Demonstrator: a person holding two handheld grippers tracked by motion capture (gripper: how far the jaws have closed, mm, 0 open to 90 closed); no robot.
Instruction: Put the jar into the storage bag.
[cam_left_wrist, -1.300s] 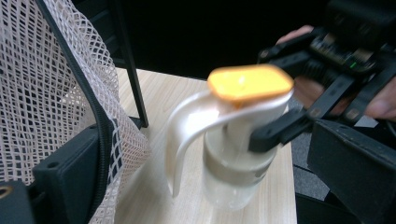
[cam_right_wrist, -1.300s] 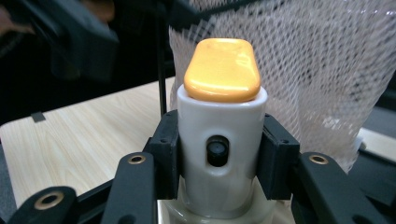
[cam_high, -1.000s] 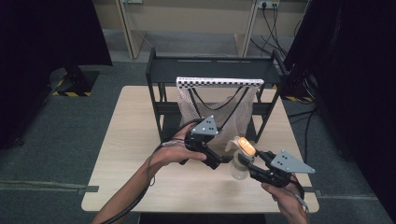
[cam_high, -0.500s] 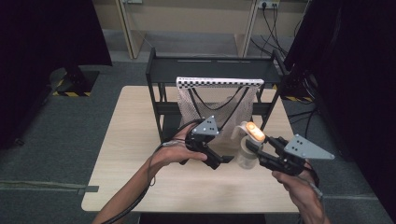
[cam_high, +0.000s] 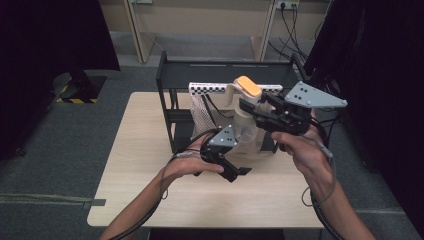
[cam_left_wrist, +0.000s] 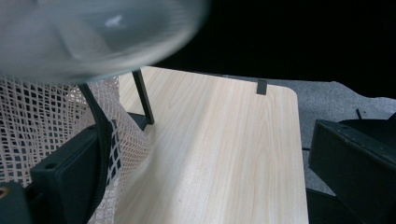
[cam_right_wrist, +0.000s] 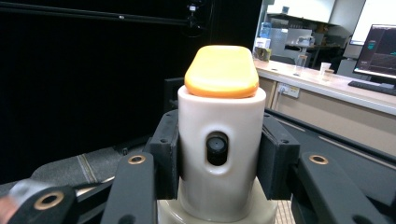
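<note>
Your R gripper (cam_high: 255, 111) jaws clamp the bottle (cam_right_wrist: 220, 154) w/ orange cap at its neck, lifted above the tabletop (cam_high: 150, 150) beside the mesh bag (cam_left_wrist: 28, 107); L gripper (cam_high: 227, 167) jaws hold mesh.

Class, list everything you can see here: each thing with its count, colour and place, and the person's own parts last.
Bottle: 1, clear body, cream head, orange cap; lifted above the table in front of the rack.
Net bag: 1, whitish mesh; hangs from the rack.
Rack: 1, black; at the table's far side.
Table: 1, light wood; centre.
Left gripper: 1, black; low, beside the bag, its edge between the jaws.
Right gripper: 1, black; clamped on the bottle's head.
Hands: 2; one on each gripper.
</note>
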